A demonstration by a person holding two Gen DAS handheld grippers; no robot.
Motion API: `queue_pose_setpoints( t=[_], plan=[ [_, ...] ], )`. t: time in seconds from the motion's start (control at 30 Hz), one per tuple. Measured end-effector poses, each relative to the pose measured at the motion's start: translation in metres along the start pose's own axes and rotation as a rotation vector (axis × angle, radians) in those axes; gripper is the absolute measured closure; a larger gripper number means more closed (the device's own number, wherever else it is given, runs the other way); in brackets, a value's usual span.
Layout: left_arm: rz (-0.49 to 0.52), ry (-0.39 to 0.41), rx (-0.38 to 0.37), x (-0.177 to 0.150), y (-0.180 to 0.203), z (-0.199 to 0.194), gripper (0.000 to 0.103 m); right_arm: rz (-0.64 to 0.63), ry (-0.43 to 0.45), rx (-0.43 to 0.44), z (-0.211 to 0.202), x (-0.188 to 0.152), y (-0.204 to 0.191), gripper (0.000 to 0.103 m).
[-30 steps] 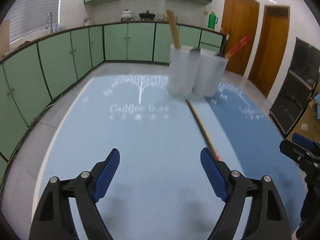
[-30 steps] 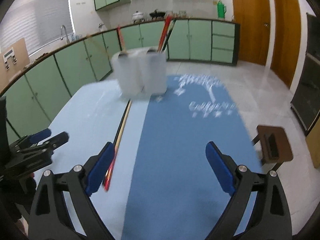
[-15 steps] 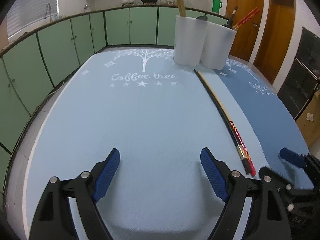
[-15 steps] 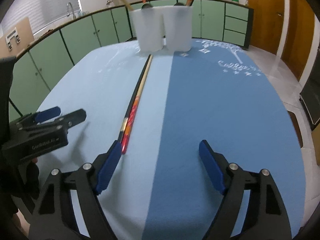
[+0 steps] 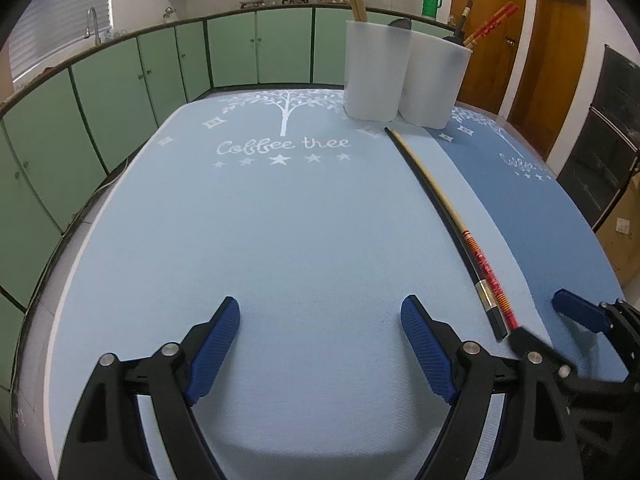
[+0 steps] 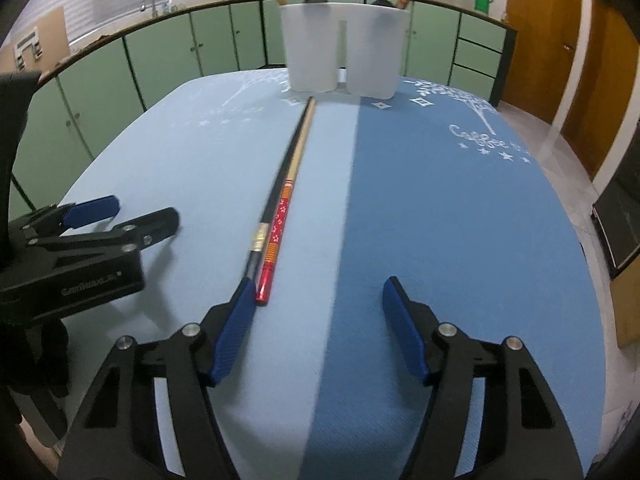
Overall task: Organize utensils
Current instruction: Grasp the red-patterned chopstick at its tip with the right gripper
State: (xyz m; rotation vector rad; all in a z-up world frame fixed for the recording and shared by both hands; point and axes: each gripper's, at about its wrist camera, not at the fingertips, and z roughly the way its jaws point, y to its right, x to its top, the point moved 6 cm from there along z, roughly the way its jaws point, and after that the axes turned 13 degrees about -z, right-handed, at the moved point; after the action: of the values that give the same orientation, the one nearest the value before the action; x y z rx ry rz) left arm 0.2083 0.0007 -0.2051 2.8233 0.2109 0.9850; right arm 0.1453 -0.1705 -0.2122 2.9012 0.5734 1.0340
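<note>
Two chopsticks lie side by side on the table: a black one [image 6: 276, 196] and a wood one with a red patterned end [image 6: 280, 212], also in the left wrist view [image 5: 480, 264]. Their far tips point at two white utensil holders [image 6: 312, 48] [image 6: 376, 48] holding more chopsticks. My right gripper [image 6: 318, 300] hangs low over the near ends. Its jaws are closing, the red end lies just inside the left pad [image 6: 236, 320], and neither pad presses on it. My left gripper [image 5: 320, 320] stands open over bare cloth, left of the chopsticks, with nothing between its fingers.
A light blue mat [image 5: 240, 220] and a darker blue mat [image 6: 440, 200] cover the table. The two grippers are close together near the front edge; the left gripper [image 6: 132, 216] shows in the right wrist view. Green cabinets [image 5: 120, 92] ring the room.
Both grippers have tilted down toward the table. The right gripper has come in over the chopsticks' near ends, and its jaws have narrowed. The left jaws keep the same width.
</note>
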Motion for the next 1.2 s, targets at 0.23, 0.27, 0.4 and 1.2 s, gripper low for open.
queue_pose_setpoints(
  t=[0.23,0.27,0.4,1.2],
  plan=[
    [-0.007,0.001,0.001,0.0,0.0,0.0,0.021,0.066,0.022,0.022,-0.008,-0.006,0.017,0.044],
    [-0.008,0.001,0.001,0.001,0.0,0.0,0.021,0.067,0.026,0.031,-0.008,-0.006,0.016,0.047],
    [-0.008,0.001,0.001,0.001,-0.001,0.0,0.021,0.063,0.038,0.068,-0.007,-0.004,0.009,0.059],
    [0.013,-0.007,-0.08,-0.013,0.045,-0.012,0.021,0.167,0.031,0.009,-0.019,-0.028,0.052,0.098]
  ],
)
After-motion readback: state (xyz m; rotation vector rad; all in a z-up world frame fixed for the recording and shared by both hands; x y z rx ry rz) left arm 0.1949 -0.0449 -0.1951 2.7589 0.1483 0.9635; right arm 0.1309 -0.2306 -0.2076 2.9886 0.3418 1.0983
